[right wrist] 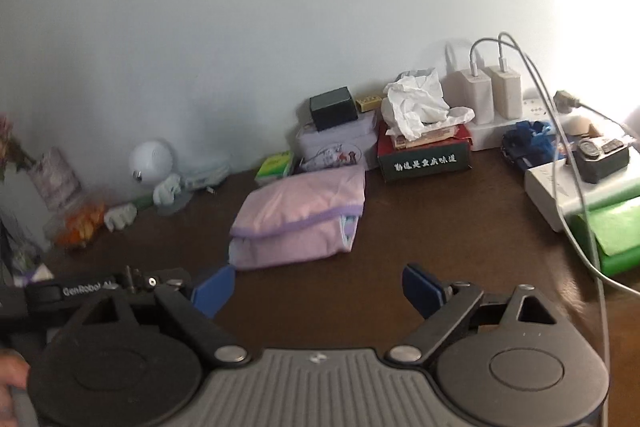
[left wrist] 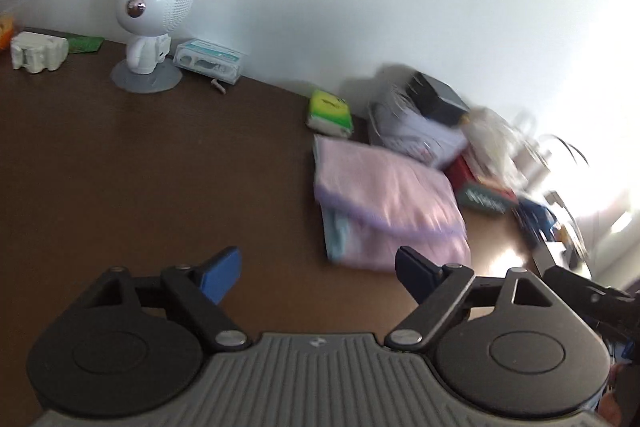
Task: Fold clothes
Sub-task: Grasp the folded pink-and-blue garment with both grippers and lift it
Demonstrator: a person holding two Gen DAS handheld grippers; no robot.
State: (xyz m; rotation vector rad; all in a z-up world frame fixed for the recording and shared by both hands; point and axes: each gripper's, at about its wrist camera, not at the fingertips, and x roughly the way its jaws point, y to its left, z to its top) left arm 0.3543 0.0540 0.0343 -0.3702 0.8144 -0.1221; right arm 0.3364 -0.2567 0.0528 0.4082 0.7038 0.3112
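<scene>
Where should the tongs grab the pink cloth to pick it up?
Probably the near edge of the pink cloth, coming in low from the front. The folded layers stack there with a purple trim line, so one pinch could catch them together. Both the left tongs and right tongs are open and empty.

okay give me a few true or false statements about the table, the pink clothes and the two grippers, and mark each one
1. The pink folded garment lies on the brown table. True.
2. The right gripper is clamped on the garment. False: it is open and holds nothing.
3. The left gripper is open. True.
4. The black box sits directly on the table. False: it rests on a pale tin.
</scene>
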